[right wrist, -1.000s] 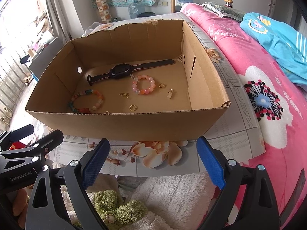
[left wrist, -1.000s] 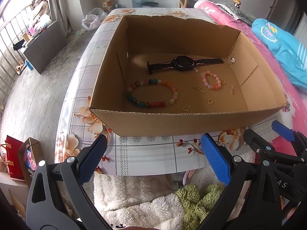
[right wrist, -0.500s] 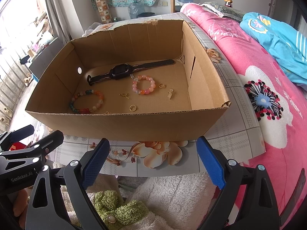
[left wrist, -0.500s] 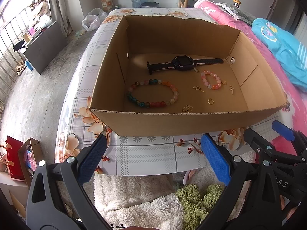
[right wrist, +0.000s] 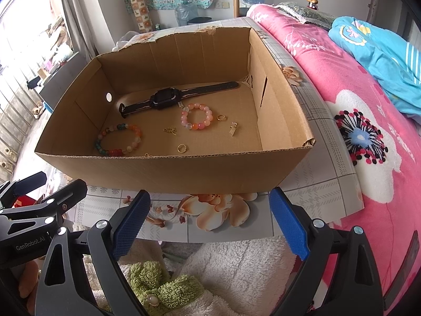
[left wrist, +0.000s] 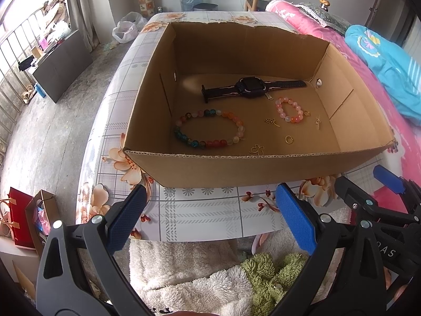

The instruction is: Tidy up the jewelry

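An open cardboard box (left wrist: 210,168) (right wrist: 168,171) stands on a floral table. Inside lie a black watch (left wrist: 247,89) (right wrist: 165,98), a large multicoloured bead bracelet (left wrist: 209,129) (right wrist: 119,138), a small pink bead bracelet (left wrist: 289,110) (right wrist: 197,115), a gold ring (left wrist: 288,139) (right wrist: 182,148) and several small gold charms (left wrist: 271,122) (right wrist: 232,129). My left gripper (left wrist: 210,218) hangs open before the box's near wall, holding nothing. My right gripper (right wrist: 210,221) is open beside it, also in front of the box and holding nothing.
The floral tablecloth (left wrist: 200,210) ends just under the grippers; white and green fluffy fabric (left wrist: 236,276) lies below. A pink bed (right wrist: 368,131) with a blue blanket runs along the right. Red and brown gift bags (left wrist: 23,216) stand on the floor at left.
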Demonstrator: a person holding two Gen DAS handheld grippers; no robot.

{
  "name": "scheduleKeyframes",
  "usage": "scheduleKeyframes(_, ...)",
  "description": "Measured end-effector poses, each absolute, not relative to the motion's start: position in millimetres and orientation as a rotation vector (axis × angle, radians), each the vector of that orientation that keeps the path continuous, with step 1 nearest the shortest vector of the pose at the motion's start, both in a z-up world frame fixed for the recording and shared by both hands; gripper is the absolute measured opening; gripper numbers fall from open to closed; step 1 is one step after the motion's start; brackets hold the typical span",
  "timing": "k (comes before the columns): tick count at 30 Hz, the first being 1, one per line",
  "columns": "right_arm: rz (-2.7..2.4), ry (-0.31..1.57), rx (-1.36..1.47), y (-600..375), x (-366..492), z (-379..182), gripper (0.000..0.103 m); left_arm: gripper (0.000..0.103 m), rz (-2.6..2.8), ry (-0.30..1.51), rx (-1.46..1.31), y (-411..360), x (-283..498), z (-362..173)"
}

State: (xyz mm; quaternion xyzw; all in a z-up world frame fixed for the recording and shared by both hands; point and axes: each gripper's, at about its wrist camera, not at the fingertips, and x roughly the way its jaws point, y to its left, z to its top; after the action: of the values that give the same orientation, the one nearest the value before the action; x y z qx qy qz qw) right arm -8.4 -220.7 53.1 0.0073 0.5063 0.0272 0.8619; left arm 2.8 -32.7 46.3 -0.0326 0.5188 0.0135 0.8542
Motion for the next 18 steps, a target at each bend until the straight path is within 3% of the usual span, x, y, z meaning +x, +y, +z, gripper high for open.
scheduleKeyframes(18, 0.057, 1.060, 0.018, -221.1, -8.7, 53.8, 0.089, 0.095, 0.025, 1.092, -0.066, -34.2, 2.0, 47.4)
